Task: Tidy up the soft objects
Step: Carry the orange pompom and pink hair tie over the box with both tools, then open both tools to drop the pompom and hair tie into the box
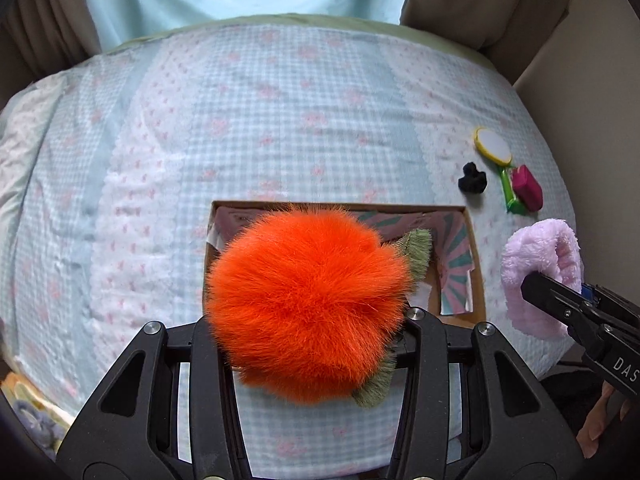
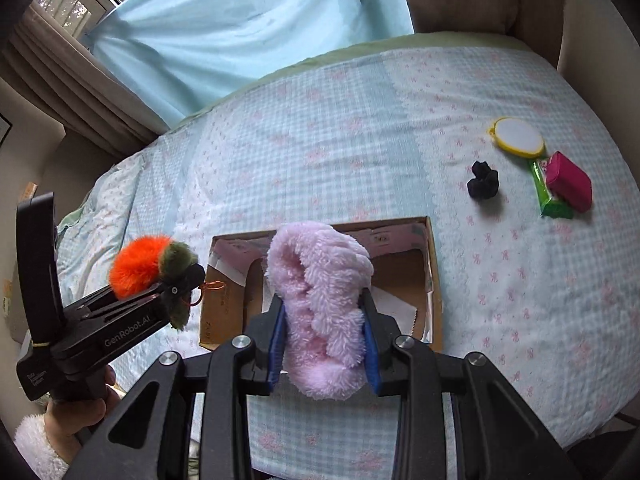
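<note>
My left gripper (image 1: 308, 320) is shut on a fluffy orange pom-pom (image 1: 308, 300) with olive-green tufts, held over the near edge of an open cardboard box (image 1: 476, 276) lying on the bed. In the right wrist view the same pom-pom (image 2: 136, 264) and left gripper (image 2: 188, 280) hang just left of the box (image 2: 434, 280). My right gripper (image 2: 324, 344) is shut on a pink fuzzy headband (image 2: 320, 300), held above the box's near side; its blue pads (image 2: 277, 340) press into the fluff. The headband (image 1: 536, 264) shows at the right of the left wrist view.
On the checked bedspread (image 2: 320, 140), right of the box, lie a black scrunchie (image 2: 483, 181), a yellow-rimmed hand mirror with green handle (image 2: 520, 138) and a magenta pouch (image 2: 570, 187). Light blue curtain (image 2: 240, 20) hangs beyond the bed. A hand in a white fleecy sleeve (image 2: 76, 420) holds the left gripper.
</note>
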`<state>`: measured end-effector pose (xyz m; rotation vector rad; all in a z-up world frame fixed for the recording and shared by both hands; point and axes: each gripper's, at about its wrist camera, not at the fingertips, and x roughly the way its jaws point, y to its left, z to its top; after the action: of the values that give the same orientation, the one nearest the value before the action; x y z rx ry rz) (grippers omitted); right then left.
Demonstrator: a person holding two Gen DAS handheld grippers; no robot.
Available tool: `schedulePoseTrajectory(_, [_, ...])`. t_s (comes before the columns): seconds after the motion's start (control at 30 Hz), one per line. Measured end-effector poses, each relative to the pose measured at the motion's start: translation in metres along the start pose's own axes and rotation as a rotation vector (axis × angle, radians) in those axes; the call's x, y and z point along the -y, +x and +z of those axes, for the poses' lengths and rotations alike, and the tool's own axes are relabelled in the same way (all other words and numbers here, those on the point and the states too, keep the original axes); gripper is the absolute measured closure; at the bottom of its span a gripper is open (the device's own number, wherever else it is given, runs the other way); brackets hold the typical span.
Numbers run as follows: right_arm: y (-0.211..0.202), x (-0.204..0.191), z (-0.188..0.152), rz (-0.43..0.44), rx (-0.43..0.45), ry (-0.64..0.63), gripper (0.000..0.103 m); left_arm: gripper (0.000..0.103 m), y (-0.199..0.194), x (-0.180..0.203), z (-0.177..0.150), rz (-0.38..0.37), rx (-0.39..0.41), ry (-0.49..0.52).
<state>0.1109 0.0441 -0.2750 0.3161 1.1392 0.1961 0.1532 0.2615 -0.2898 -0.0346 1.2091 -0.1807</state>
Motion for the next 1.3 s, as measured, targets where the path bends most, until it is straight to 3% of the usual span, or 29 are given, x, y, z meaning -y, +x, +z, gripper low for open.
schedulePoseTrajectory(0.2, [0.047, 0.000, -0.004, -0.028, -0.076, -0.006, 0.073, 0.063, 0.070, -0.018, 0.000, -0.047, -0.175, -0.013])
schedulePoseTrajectory(0.33, [0.079, 0.007, -0.005, -0.027, -0.126, -0.008, 0.073, 0.063, 0.102, -0.024, -0.003, -0.040, -0.225, -0.010])
schedulePoseTrajectory(0.63, [0.117, 0.023, 0.012, -0.025, -0.191, 0.044, 0.073, 0.063, 0.133, -0.023, 0.007, -0.051, -0.288, 0.044])
schedulePoseTrajectory(0.67, [0.119, 0.024, 0.014, -0.027, -0.188, 0.046, 0.067, 0.054, 0.133, -0.022, 0.009, -0.042, -0.288, 0.053])
schedulePoseTrajectory(0.7, [0.120, 0.026, 0.016, -0.025, -0.180, 0.051, 0.052, 0.043, 0.133, -0.021, 0.010, -0.042, -0.287, 0.065])
schedulePoseTrajectory(0.73, [0.120, 0.027, 0.018, -0.025, -0.167, 0.063, 0.044, 0.007, 0.132, -0.020, 0.011, -0.050, -0.286, 0.075])
schedulePoseTrajectory(0.77, [0.121, 0.030, 0.019, -0.021, -0.156, 0.077, 0.024, 0.000, 0.131, -0.019, 0.011, -0.055, -0.283, 0.080])
schedulePoseTrajectory(0.8, [0.123, 0.032, 0.020, -0.016, -0.150, 0.089, 0.010, 0.000, 0.130, -0.019, 0.011, -0.053, -0.279, 0.082])
schedulePoseTrajectory(0.83, [0.124, 0.034, 0.021, -0.015, -0.143, 0.096, 0.008, 0.000, 0.129, -0.020, 0.011, -0.053, -0.279, 0.081])
schedulePoseTrajectory(1.3, [0.117, 0.038, 0.021, -0.027, -0.136, 0.068, 0.007, 0.000, 0.114, -0.030, -0.002, -0.029, -0.276, 0.011])
